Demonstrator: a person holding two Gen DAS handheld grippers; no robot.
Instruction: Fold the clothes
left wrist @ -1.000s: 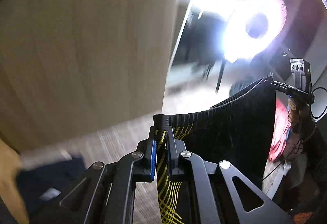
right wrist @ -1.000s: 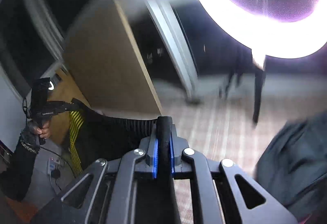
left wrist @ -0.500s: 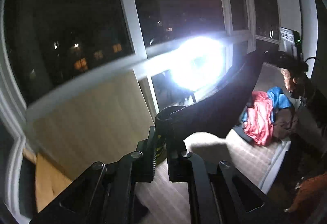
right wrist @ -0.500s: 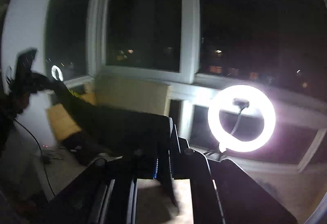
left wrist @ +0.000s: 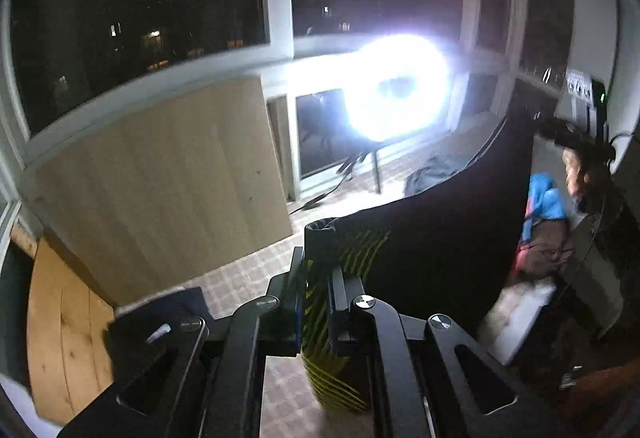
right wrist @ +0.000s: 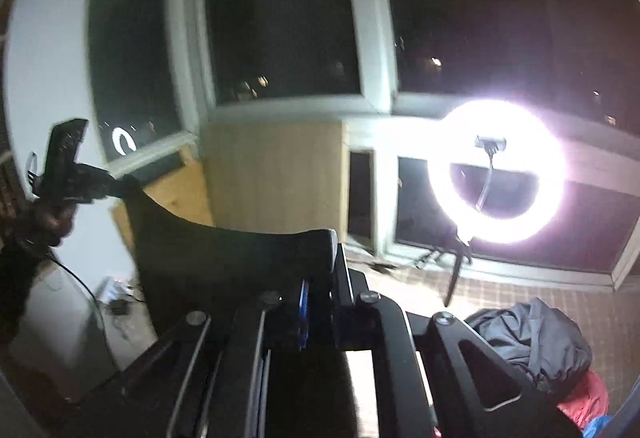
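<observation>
A black garment with yellow line pattern (left wrist: pixel 432 238) hangs stretched in the air between both grippers. My left gripper (left wrist: pixel 318 262) is shut on one corner of its waistband. My right gripper (right wrist: pixel 320 270) is shut on the other corner; the black cloth (right wrist: pixel 224 262) runs left from it. In the left wrist view the right gripper (left wrist: pixel 576 134) shows at the far right, hand-held. In the right wrist view the left gripper (right wrist: pixel 96 182) shows at the far left. The garment's lower part hangs below both views.
A bright ring light (right wrist: pixel 496 170) on a stand is ahead by dark windows. A wooden panel (left wrist: pixel 160 178) leans against the wall. A pile of clothes (left wrist: pixel 540 222) lies at the right; a grey garment (right wrist: pixel 532 338) tops it. The floor is tiled (left wrist: pixel 248 274).
Both grippers have swung upward with the garment, from looking at the floor and panel to facing the windows. The garment stays stretched between them.
</observation>
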